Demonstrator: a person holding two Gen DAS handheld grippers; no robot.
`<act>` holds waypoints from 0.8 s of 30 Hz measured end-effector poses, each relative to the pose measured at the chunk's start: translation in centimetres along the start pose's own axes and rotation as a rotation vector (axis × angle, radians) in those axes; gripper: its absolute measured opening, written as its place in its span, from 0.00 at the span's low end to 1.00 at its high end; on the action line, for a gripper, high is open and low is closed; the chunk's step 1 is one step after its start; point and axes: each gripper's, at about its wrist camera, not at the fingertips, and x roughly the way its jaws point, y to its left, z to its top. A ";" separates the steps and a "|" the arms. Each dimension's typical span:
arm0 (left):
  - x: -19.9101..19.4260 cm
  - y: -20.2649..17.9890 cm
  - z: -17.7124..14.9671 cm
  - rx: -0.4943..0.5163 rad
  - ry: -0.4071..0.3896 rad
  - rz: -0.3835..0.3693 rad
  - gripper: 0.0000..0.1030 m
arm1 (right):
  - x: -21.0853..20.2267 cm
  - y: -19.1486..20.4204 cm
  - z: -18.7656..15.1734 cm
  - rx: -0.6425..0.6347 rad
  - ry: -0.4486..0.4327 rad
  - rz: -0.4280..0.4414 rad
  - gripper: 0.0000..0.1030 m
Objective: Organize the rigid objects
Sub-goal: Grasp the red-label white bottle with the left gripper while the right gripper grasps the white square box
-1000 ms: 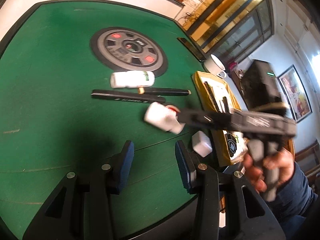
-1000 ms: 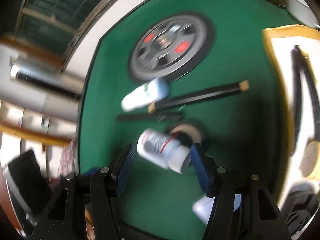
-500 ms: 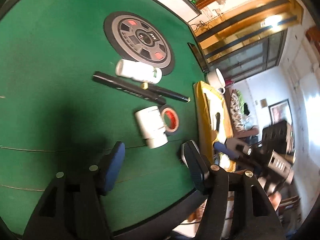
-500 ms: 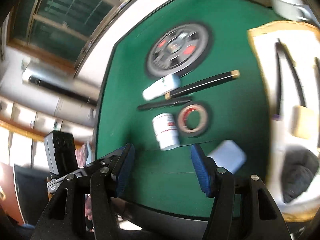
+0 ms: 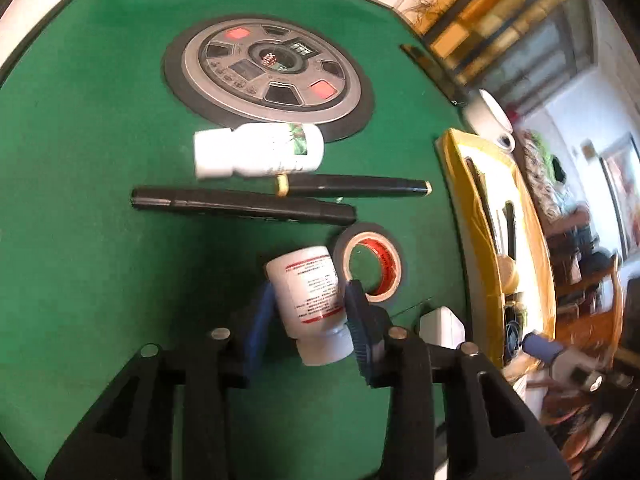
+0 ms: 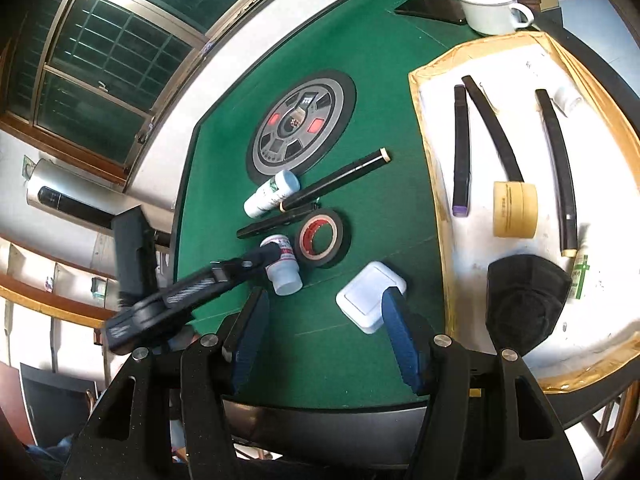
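white pill bottle [image 5: 310, 300] with the red-lined label lies on its side on the green felt table [image 5: 88, 264], cap toward the near edge, and the left gripper [image 5: 308, 326] has its blue pads [image 5: 356, 320] on either side of it; its jaws have just been closing in and now look to be touching the bottle's body, though i can't be sure how firmly. touching the bottle's far shoulder is a roll of black tape [image 5: 374, 264] with a red core, lying flat. beyond that, two black pens [image 5: 244, 206] lie nearly parallel, and a second white bottle [image 5: 258, 152] rests against the edge of the round grey dial [image 5: 272, 74] set into the table. a white square box [image 6: 370, 296] sits near the front edge, partly behind the right gripper [image 6: 326, 344], whose jaws hang half open above the felt with nothing between them. off to the right, a yellow-rimmed tray [image 6: 430, 128] holds more pens, a yellow tape roll [image 6: 514, 210] and a black mask [image 6: 524, 304], with a white mug [image 6: 490, 8] past its far corner.
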 end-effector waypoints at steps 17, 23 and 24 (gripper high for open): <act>-3.0 4.1 -2.9 0.082 -0.033 0.058 0.24 | 6.6 -0.7 1.0 0.221 0.167 -0.143 0.54; -3.6 3.3 -1.7 0.076 -0.024 0.002 0.30 | 8.3 -1.1 1.8 0.269 0.198 -0.246 0.54; -3.5 3.2 -1.4 0.078 -0.017 -0.006 0.31 | 8.7 -1.0 1.9 0.254 0.202 -0.281 0.54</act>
